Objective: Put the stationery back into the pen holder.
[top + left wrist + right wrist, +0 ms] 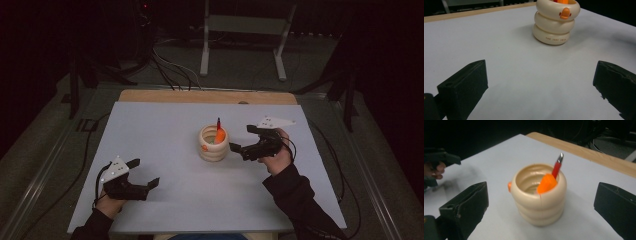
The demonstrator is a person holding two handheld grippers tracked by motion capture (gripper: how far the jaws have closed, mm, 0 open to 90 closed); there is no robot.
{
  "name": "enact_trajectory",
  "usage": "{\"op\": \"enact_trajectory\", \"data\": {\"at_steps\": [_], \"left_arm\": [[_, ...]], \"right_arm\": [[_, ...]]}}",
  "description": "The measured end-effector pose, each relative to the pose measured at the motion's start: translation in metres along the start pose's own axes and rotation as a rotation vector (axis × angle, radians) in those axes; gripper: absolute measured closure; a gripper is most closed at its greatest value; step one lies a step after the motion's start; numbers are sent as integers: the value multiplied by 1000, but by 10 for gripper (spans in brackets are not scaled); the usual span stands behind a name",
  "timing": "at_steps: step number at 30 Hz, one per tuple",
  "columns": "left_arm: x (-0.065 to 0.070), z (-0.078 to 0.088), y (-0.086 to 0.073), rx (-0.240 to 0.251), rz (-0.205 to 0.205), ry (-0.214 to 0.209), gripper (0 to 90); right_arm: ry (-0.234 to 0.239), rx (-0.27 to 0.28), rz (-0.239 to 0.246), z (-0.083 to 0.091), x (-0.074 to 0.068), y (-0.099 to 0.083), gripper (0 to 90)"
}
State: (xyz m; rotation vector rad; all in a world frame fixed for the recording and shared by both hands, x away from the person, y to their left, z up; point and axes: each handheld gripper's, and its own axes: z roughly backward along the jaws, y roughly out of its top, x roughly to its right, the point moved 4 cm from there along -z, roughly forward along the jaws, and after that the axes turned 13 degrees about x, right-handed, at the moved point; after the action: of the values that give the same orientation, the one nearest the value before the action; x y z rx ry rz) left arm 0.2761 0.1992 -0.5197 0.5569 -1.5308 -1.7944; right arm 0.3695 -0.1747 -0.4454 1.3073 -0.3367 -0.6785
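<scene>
Left gripper (142,174) jaws apart, idle on white mat | right gripper (241,138) jaws apart beside ringed cream pen cup (213,143) | likely light, rigid, glossy-slick; grip a groove between rings.

Pale board (165,130) spread over the tabletop, with a strip of wooden edge (150,96) left bare at twelve o'clock. Past it, at twelve to one, a white metal frame (205,50) on grey floor (240,75). Black cables (170,70) at eleven; at ten, possibly a dark stand (75,80).
</scene>
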Motion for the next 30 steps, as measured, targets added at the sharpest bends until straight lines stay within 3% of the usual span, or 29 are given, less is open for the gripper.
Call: {"op": "enact_trajectory", "data": {"at_steps": [23,30], "left_arm": [[1,1,1,6,0,-8,3],[1,1,1,6,0,-10,3]], "right_arm": [[-8,-75,-3,38,10,-73,0],[-37,-95,-16,52,16,-89,0]]}}
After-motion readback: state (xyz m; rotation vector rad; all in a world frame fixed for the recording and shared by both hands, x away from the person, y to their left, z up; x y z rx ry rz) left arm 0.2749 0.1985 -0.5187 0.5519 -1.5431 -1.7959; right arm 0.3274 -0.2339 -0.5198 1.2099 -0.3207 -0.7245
